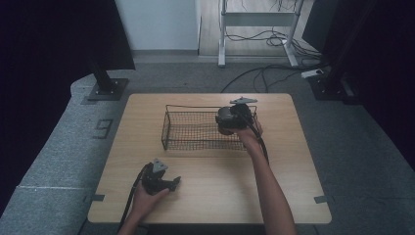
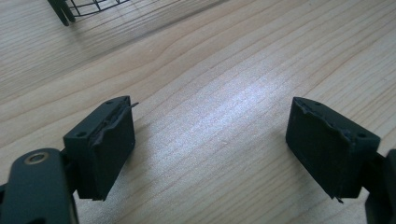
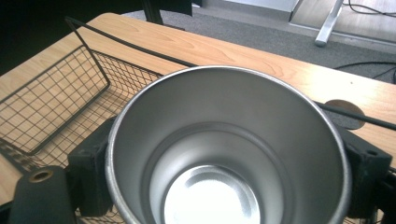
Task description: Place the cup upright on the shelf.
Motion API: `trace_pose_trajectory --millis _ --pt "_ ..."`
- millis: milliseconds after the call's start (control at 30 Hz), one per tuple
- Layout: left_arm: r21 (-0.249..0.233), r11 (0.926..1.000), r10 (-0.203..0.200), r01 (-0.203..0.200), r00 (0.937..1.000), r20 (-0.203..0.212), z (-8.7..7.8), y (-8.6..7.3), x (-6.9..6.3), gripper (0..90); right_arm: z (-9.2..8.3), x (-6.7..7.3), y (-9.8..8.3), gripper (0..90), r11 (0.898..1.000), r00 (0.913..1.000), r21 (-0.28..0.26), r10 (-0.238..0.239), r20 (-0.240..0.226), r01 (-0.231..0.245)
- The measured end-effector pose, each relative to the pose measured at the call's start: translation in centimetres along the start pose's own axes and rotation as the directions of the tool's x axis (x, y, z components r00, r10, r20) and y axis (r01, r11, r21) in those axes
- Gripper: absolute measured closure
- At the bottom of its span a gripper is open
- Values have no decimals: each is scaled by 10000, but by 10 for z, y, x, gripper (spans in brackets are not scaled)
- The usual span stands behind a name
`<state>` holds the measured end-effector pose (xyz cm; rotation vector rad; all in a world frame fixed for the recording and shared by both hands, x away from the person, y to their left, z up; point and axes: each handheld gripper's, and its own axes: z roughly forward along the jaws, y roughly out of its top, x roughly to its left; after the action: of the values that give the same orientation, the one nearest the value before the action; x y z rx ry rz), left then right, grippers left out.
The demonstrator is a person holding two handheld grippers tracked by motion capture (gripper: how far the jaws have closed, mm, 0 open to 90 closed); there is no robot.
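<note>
Cup (image 3: 229,149): smooth steel, round, clamped between right gripper (image 3: 224,163) jaws.
Basket (image 1: 191,128): black wire mesh (rectangular), beneath cup.
Left gripper (image 2: 210,144): jaws apart over woodgrain table (image 2: 224,70).

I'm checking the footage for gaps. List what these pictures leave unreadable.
- Metal cup: outer wall and base cut off by the right gripper view's bottom edge.
- Right gripper: too dark in the high view to separate from the cup.
- Wire basket: right end hidden behind that gripper.
</note>
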<state>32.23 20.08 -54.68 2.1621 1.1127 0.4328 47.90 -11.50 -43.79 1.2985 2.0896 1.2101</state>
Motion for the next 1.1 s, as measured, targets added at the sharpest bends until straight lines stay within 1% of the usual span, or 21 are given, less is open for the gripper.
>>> trace_pose_trajectory --millis 167,300,500,667,733,833,1100 --pt "-1 10000 2 -2 10000 -2 0 0 0 157 9 -2 -3 138 10000 9998 76 -13 189 11" --pt "-9 10000 1 -1 10000 -11 0 0 0 157 14 -2 -5 138 9998 9997 185 27 246 -32" --pt "0 10000 3 -3 10000 -4 0 0 0 157 19 -3 -7 137 9997 9997 210 91 248 -96" --pt "-12 10000 -10 10 10000 -6 0 0 0 157 23 -5 -9 138 9993 9995 332 163 253 -171" --pt "-11 10000 -9 9 10000 -7 0 0 0 158 25 -5 -10 137 9991 9994 374 190 273 -201" --pt "-20 10000 -9 9 10000 -3 0 0 0 157 28 -4 -13 137 9992 9991 372 110 400 -125" --pt "-22 10000 -11 11 10000 -3 0 0 0 157 35 -6 -21 137 9979 9989 616 198 436 -224"
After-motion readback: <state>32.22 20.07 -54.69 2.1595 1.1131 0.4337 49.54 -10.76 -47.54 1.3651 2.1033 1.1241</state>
